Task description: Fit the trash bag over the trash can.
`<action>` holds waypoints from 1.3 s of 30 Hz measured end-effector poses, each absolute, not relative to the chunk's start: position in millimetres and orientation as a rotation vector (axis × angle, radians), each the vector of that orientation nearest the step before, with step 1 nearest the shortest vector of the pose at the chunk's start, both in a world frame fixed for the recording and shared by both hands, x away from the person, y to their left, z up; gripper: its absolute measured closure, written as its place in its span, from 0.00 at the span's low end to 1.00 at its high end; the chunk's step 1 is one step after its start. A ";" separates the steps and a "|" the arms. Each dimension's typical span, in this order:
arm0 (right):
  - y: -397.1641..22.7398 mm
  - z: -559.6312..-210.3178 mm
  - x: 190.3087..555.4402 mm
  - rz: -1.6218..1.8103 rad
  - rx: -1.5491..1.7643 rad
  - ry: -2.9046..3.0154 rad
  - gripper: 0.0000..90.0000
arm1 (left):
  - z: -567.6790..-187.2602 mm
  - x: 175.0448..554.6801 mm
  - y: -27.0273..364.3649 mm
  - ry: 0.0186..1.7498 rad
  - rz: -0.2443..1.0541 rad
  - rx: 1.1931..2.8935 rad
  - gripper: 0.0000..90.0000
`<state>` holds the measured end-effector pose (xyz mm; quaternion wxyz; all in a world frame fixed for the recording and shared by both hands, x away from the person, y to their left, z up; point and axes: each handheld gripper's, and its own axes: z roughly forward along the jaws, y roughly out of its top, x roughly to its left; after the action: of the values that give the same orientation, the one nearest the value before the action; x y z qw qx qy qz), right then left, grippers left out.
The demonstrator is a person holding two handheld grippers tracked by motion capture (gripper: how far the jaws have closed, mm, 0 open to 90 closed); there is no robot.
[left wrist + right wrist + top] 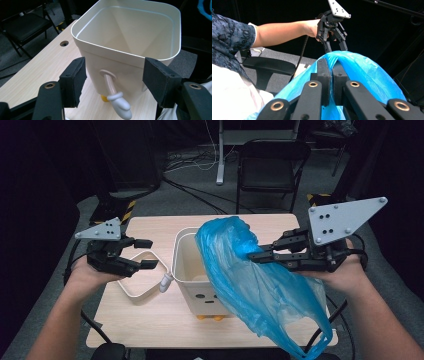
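Right now I'm holding the blue plastic bag (260, 275) pinched in my right gripper (254, 255) fingers – it's draping over the white bin (192, 270) on the desk (150, 315), whose mouth lies just left of it; my left gripper (147, 254) is hovering open beside the bin.
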<state>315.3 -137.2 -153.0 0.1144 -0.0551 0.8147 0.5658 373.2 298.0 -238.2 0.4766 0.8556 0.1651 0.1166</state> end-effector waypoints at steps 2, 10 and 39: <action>-134.8 -151.1 314.2 1.665 -0.177 2.388 0.97 | -237.9 373.8 296.8 0.403 0.284 2.089 0.39; -117.1 -138.1 306.4 1.673 -0.273 2.380 0.97 | -235.8 372.1 298.5 0.401 0.286 2.081 0.39; -144.3 -203.1 373.9 1.596 0.116 2.476 0.96 | -234.9 382.6 272.2 0.343 0.252 2.112 0.39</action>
<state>373.9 -144.3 -203.1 0.0969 0.0393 0.8359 0.5388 382.6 272.2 -234.9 0.4736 0.8634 0.1400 0.1030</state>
